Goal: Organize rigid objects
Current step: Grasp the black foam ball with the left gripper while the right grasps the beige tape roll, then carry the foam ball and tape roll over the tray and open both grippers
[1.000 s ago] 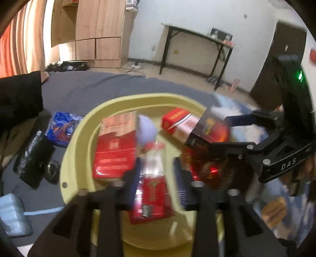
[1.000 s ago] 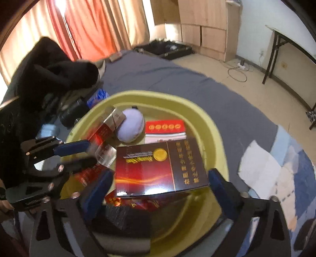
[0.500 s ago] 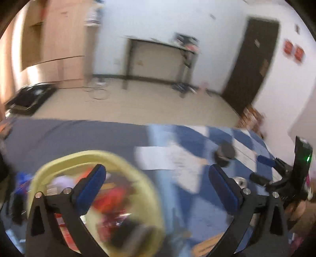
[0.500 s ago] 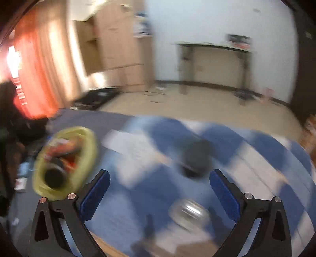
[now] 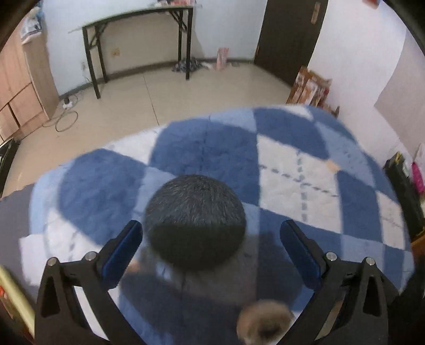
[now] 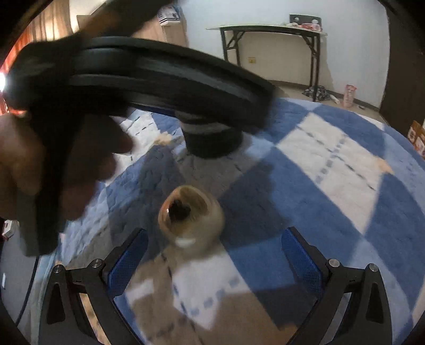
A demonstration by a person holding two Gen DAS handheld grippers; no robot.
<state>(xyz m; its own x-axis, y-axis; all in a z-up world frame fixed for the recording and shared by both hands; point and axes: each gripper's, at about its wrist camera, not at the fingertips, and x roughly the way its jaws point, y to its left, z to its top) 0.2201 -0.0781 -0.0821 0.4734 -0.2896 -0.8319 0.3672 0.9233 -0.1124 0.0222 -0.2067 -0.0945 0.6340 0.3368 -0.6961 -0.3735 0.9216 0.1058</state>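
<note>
A dark grey fuzzy round thing [image 5: 195, 220] lies on the blue-and-white checked blanket [image 5: 292, 172]. It sits between the wide fingers of my left gripper [image 5: 211, 252], whose jaws are closing; the pads stand apart from it. In the right wrist view the same dark thing [image 6: 212, 140] shows under the left gripper's black frame [image 6: 159, 79]. A blurred tan round jar-like object [image 6: 191, 217] lies just ahead of my right gripper [image 6: 213, 254], which is open with nothing between its pads. The tan object [image 5: 263, 321] also shows low in the left wrist view.
A hand [image 6: 53, 164] holds the left gripper. The yellow basin's rim [image 5: 10, 297] is at the lower left edge. Beyond the blanket lie tiled floor, a black-legged table [image 5: 138, 16], a wooden cabinet [image 5: 21, 87], a dark door [image 5: 287, 34] and boxes [image 5: 310, 87] by the wall.
Both grippers swung away from the yellow basin to the checked blanket. The left let go of a red pack and the right of a dark red box; both now stand wide.
</note>
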